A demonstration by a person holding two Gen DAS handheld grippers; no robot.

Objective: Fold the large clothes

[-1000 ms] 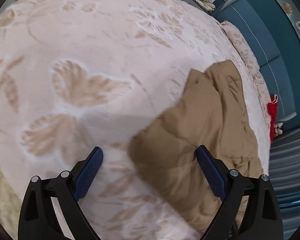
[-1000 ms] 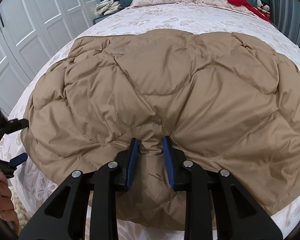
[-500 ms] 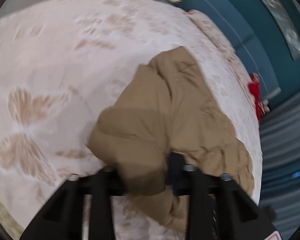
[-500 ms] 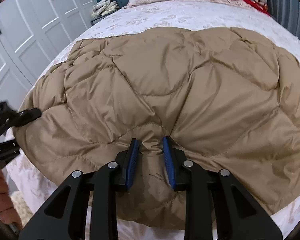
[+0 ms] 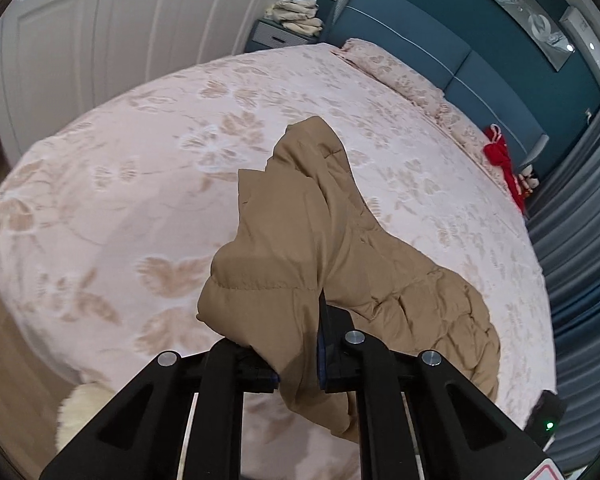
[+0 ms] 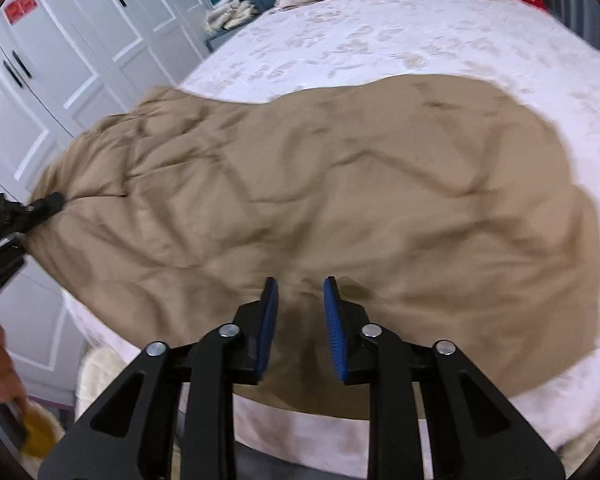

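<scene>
One tan quilted coat (image 6: 360, 200) lies across the bed (image 6: 380, 40) near its foot edge. Two claws, both having just been closing, pinch it: left claw (image 5: 298, 360) lifting one corner, right claw (image 6: 300, 308) gripping the near hem.

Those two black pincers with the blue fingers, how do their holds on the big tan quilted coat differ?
The left gripper has clamped a corner of the tan quilted coat, its fingers nearly buried in fabric; the right gripper pinches a fold at the near edge, blue fingers in plain sight. The left's jaws have just been closing tight; the right's closed a little. Both are shut on the coat above the floral bed.
</scene>
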